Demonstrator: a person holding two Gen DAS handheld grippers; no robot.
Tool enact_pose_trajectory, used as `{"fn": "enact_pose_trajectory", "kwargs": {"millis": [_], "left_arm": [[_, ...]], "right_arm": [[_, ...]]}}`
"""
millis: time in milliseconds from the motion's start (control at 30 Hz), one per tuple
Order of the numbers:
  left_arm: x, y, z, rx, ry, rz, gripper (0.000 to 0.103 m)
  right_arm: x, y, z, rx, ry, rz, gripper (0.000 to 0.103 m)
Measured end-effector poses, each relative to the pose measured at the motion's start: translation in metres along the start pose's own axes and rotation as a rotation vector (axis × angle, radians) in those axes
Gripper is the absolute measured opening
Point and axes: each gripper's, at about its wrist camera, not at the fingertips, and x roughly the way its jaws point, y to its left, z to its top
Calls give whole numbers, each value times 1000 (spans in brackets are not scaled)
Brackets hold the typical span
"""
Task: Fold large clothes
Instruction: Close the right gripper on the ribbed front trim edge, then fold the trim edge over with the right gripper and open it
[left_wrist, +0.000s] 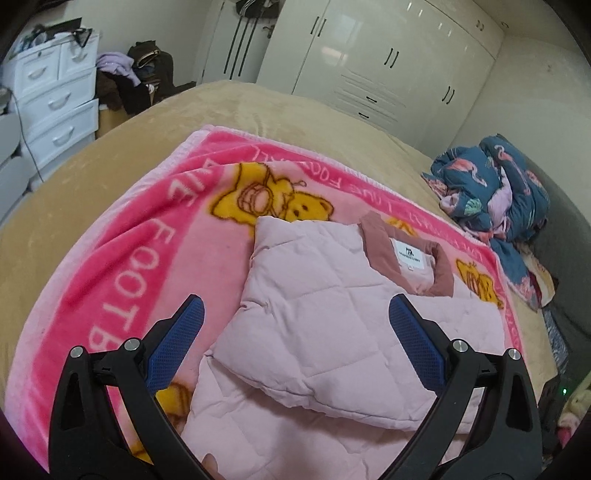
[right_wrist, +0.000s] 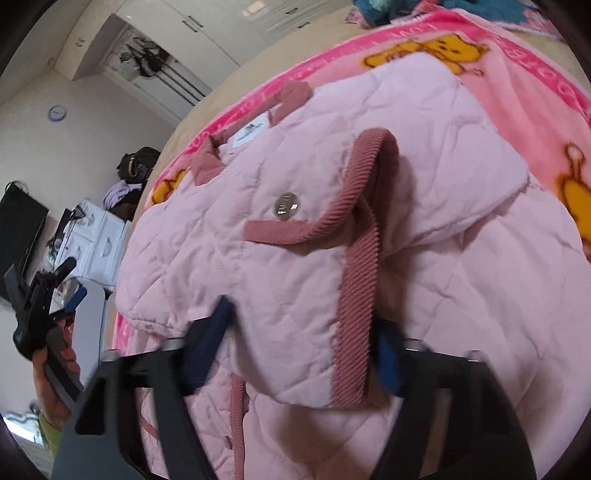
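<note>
Both grippers angle downward at a pink quilted jacket (left_wrist: 332, 321) lying on the pink blanket (left_wrist: 155, 229), its collar (left_wrist: 410, 254) pointing away toward the wardrobe (left_wrist: 373, 55). The left gripper (left_wrist: 295, 343) hangs released above it; the right gripper (right_wrist: 303, 350) clamps a folded front panel.

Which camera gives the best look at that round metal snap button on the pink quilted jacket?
The right wrist view: the snap button sits near the middle, shiny, just above the corduroy trim. In the left wrist view, the pink quilted jacket shows its folded side and neck label only; no button appears.
</note>
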Motion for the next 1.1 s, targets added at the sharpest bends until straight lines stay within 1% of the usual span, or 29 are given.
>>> {"fn": "enact_pose_trajectory", "kwargs": {"millis": [33,67,100,133,233,367,500,600,667,900,1100], "left_arm": [[1,1,0,-4,2,-4,94],[1,0,0,-5,3,-5,94],[1,-1,0,-5,6,-8,94],[1,-1,-1,-4,6,-10,94],[0,-2,0,-5,7,-25,94],[-1,-5,2,2,-4,-23,94],[1,-10,3,8,-9,-30,94],[5,-15,2,28,-2,-30,94],[9,-20,1,39,2,-35,94],[26,-35,-9,84,38,-41,94],[38,-45,-16,115,60,-46,94]], "right_arm": [[-4,4,1,-29,-21,10,29],[-7,8,3,-50,-37,13,26],[-11,14,6,-76,-60,12,25],[-19,23,10,-124,-97,15,22],[-30,49,26,-243,-160,15,20],[-53,85,54,-399,-261,20,19],[-64,93,80,-448,-318,11,19],[-60,83,88,-428,-316,-8,19],[-52,72,88,-400,-297,-23,19],[-32,44,76,-313,-241,-43,19],[-23,32,69,-294,-199,-60,20]]}}
